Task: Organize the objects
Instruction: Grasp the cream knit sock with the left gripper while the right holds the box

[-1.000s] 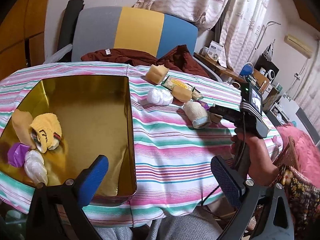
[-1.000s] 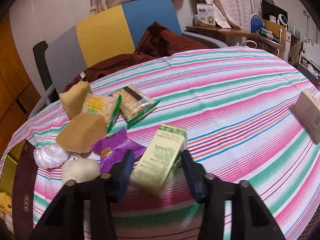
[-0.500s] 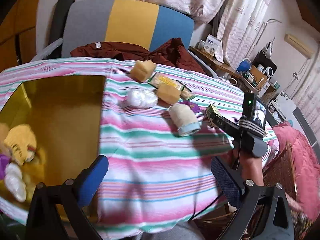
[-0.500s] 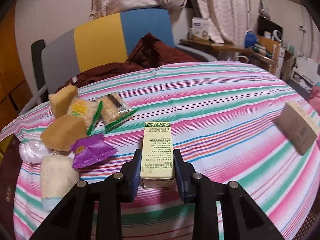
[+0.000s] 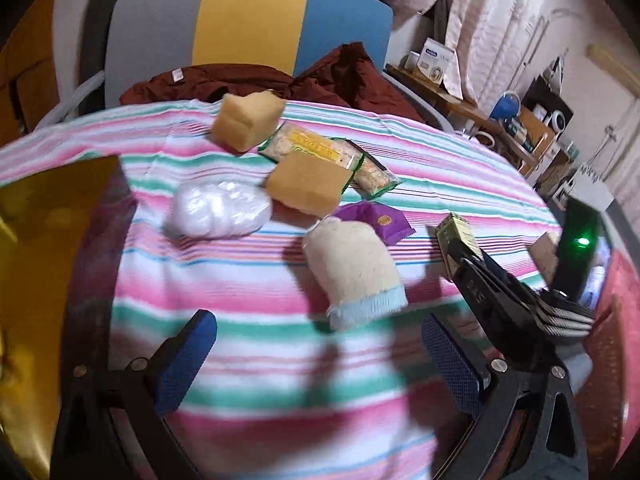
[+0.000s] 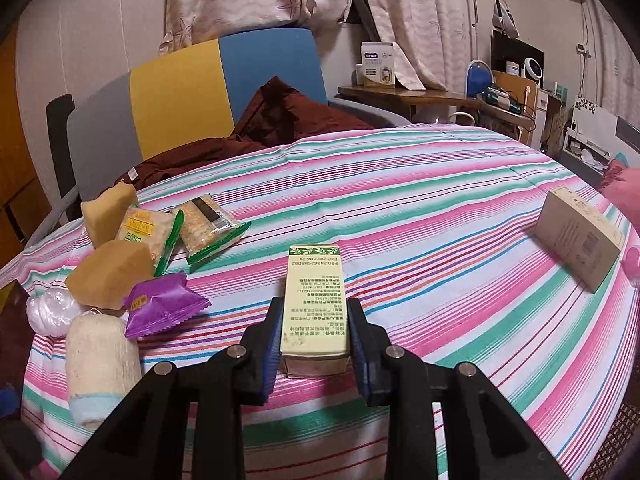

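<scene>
My right gripper (image 6: 315, 330) is shut on a pale green box (image 6: 314, 300) and holds it just above the striped cloth; the box also shows in the left wrist view (image 5: 458, 240). My left gripper (image 5: 320, 354) is open and empty, low over the cloth. Just beyond it lies a cream sock with a blue cuff (image 5: 352, 270). Further off are a purple packet (image 5: 378, 220), a white plastic bundle (image 5: 218, 210), two yellow sponges (image 5: 306, 182) (image 5: 246, 120) and cracker packets (image 5: 316, 148). The gold tray (image 5: 40, 240) is at the left edge.
A brown cardboard box (image 6: 576, 236) lies at the right of the table. A chair with a dark red cloth (image 6: 280, 120) stands behind the table. A side desk with clutter (image 6: 440, 94) is at the back right.
My right gripper has closed on the green box, turned it straight and lifted it slightly. My left gripper has swung right from the gold tray toward the sock.
</scene>
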A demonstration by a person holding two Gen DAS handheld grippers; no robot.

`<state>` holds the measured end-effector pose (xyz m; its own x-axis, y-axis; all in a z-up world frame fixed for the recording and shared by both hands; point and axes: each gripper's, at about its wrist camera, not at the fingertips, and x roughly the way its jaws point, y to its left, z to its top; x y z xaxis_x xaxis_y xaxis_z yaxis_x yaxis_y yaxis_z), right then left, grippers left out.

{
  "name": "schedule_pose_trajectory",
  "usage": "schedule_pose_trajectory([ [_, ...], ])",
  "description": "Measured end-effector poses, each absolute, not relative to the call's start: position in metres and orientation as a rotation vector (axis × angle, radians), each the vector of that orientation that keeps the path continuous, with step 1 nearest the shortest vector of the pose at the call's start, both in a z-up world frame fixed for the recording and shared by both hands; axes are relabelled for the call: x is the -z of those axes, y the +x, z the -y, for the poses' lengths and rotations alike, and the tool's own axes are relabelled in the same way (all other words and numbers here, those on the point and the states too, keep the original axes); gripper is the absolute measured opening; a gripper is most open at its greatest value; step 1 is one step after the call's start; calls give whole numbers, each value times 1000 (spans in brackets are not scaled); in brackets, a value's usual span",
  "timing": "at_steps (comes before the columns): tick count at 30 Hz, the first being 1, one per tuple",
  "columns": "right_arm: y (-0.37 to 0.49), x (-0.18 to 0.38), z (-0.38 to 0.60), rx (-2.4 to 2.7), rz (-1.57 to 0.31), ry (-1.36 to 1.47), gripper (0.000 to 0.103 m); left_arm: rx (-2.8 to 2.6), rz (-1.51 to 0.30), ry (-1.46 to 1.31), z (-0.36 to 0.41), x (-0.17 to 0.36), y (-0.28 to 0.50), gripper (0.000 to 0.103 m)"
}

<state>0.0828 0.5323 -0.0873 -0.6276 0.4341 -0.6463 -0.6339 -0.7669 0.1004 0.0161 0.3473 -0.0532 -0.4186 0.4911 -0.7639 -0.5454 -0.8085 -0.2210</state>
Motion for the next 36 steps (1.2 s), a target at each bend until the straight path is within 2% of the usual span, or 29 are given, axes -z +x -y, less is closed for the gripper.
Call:
schedule_pose_trajectory([
  [9,83,92,-538,-2341,-480,-828,30,-2230,-35,-1233,-376,67,-9,103],
  [11,84,92,-538,-2338,-483,-821,30,-2217,-40,-1232,-382,73,-13,99],
  [13,84,92,-537,-2335,-477,-820,30,-2196,-66,-1235,-387,79,-13,84],
  [14,84,92,-537,-2334,-473,-821,30,-2184,-76,-1215,-389,81,-12,84],
  [15,83,92,-536,-2333,-470,-824,30,-2186,-89,-1178,-389,81,-10,78],
  [16,83,92,-536,-2332,-467,-823,30,-2164,-92,-1157,-389,81,-7,66],
  [18,83,92,-536,-2332,-462,-822,30,-2116,-118,-1134,-393,82,-1,55],
  [36,82,89,-529,-2310,-386,-819,30,-2080,-42,-1162,-349,76,14,53],
])
